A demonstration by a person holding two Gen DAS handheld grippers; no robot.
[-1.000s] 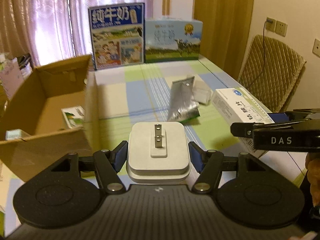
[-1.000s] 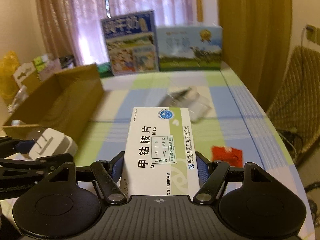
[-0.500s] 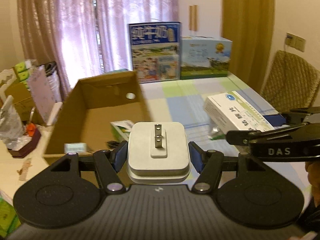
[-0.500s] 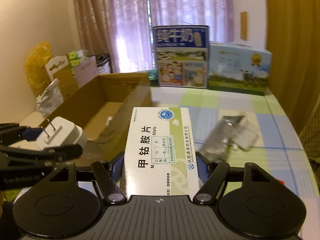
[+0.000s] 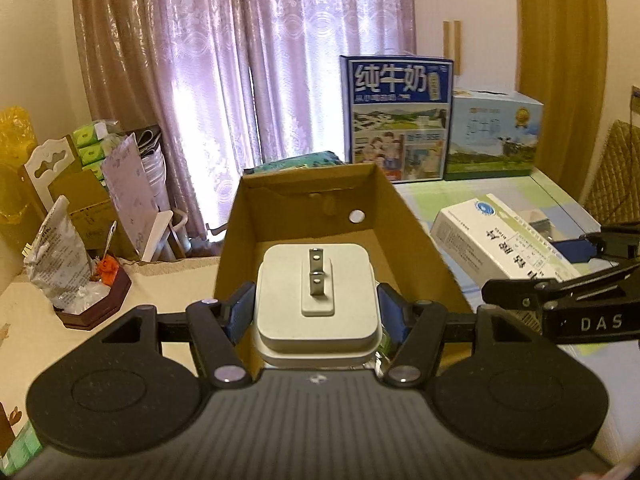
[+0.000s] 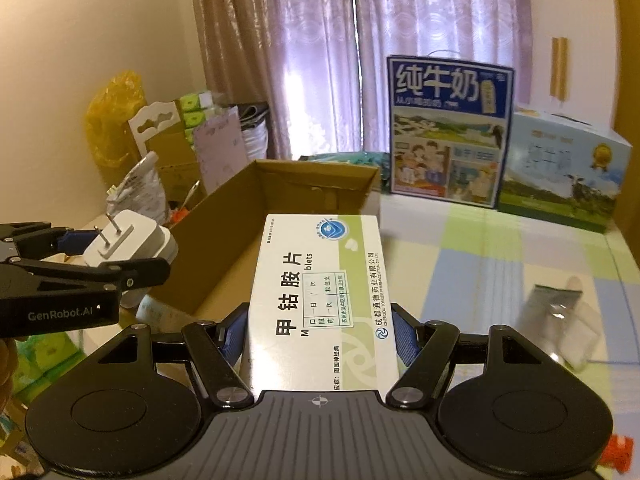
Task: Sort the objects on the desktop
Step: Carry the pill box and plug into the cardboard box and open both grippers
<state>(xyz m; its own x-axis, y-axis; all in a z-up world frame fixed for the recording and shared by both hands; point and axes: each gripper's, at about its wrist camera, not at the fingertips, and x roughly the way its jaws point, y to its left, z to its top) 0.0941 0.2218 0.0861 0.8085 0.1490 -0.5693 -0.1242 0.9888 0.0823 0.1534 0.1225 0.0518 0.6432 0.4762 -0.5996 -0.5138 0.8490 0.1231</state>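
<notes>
My left gripper (image 5: 316, 314) has its blue pads pressed against both sides of a white plug adapter (image 5: 316, 286), a smooth rounded-square block with two flat metal prongs pointing up. It hangs above the near end of the open cardboard box (image 5: 404, 216), whose plain brown walls have a round hole in the right side. My right gripper (image 6: 320, 334) is clamped on a medicine box (image 6: 320, 276), a glossy white and pale-green carton printed with "甲钴胺片", part of a word ending "blets", and "成都通德药业有限公司" along its edge. I hold it in the air just right of the cardboard box, over the desk (image 6: 492, 240) with its checked blue, green and white cloth. From the right camera the left gripper's arm reads "GenRobot.AI"; from the left camera the right one reads "DAS". At the back stand a tall blue milk carton case (image 6: 450, 128) marked "纯牛奶" and a lower pale-blue case (image 6: 564, 168) showing a cow. A blurred silver packet (image 6: 556, 312) lies on the cloth to my right.
</notes>
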